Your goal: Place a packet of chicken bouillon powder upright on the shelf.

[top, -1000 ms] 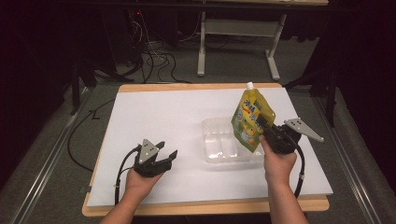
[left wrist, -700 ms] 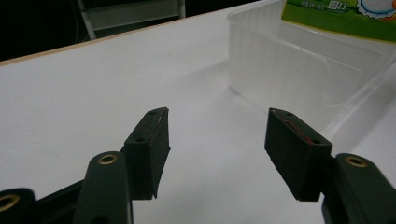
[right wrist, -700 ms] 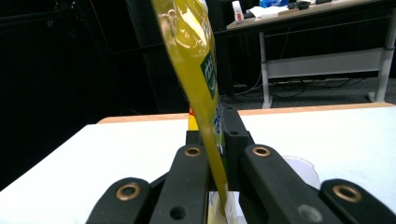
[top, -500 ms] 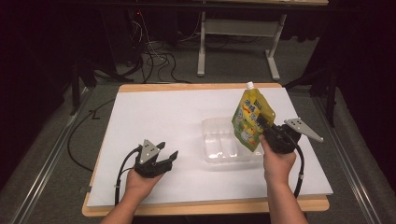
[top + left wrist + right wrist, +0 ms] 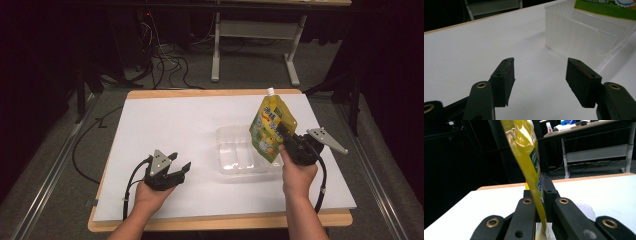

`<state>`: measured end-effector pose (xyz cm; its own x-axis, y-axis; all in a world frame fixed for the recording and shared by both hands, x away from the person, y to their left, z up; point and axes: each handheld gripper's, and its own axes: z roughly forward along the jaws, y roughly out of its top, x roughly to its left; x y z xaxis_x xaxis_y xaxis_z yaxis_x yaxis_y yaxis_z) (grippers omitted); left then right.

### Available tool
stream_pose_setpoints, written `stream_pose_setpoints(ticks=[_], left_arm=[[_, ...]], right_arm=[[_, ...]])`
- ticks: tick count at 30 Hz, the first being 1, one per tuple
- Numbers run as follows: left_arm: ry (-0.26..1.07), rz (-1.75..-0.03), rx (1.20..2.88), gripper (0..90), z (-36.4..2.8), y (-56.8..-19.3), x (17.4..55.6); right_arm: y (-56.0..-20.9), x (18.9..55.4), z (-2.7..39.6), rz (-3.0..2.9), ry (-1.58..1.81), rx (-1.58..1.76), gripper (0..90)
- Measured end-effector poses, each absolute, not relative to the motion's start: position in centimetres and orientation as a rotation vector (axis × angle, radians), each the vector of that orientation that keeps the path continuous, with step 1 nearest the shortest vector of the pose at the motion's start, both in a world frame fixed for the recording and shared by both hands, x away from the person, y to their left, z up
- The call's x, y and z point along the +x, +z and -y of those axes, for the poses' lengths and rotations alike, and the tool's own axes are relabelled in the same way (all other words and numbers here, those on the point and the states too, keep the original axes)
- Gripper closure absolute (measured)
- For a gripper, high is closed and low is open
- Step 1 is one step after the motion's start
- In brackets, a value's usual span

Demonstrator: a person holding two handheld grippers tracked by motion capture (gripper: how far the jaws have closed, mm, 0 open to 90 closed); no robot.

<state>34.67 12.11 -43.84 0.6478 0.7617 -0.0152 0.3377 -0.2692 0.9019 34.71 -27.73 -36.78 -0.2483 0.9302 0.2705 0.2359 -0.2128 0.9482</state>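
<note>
- the table [image 5: 165,120] carries a white sheet, with the clear tray [image 5: 235,155] right of its middle.
- the pouch [image 5: 270,127] stands upright over the tray's right end, spout up, its bottom corner dipping inside.
- the right gripper [image 5: 286,140], just right of the tray, pinches the pouch's edge.
- the left gripper [image 5: 181,170], left of the tray on the sheet, has its jaws spread with nothing between them.

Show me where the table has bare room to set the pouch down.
The white sheet is bare across its far-left stretch, between the far edge, the left tongs and the clear tray. A narrower bare strip runs along the near edge. It is crowded at the right, where the right tongs hold the pouch over the tray.
</note>
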Motion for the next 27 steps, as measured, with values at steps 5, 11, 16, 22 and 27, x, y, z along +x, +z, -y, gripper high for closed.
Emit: stream_pose_setpoints(ticks=[5, 11, 16, 22, 27], left_arm=[[0.532, -0.870, 1.869, 40.5, -12.0, -43.9, 34.7], [0.531, -0.869, 1.867, 40.5, -12.1, -43.9, 34.6], [0.532, -0.870, 1.865, 40.5, -12.1, -43.9, 34.6], [0.533, -0.868, 1.868, 40.5, -12.1, -43.9, 34.6], [0.532, -0.868, 1.872, 40.6, -12.1, -43.9, 34.6]], right_arm=[[-36.9, 34.7, 27.9, -1.448, 1.498, 1.418, 90.0], [-37.0, 34.7, 27.7, -1.451, 1.505, 1.418, 90.0], [-37.0, 34.8, 27.3, -1.449, 1.510, 1.420, 90.0], [-36.8, 35.0, 26.8, -1.448, 1.520, 1.421, 90.0], [-36.7, 35.1, 26.8, -1.432, 1.549, 1.446, 90.0]])
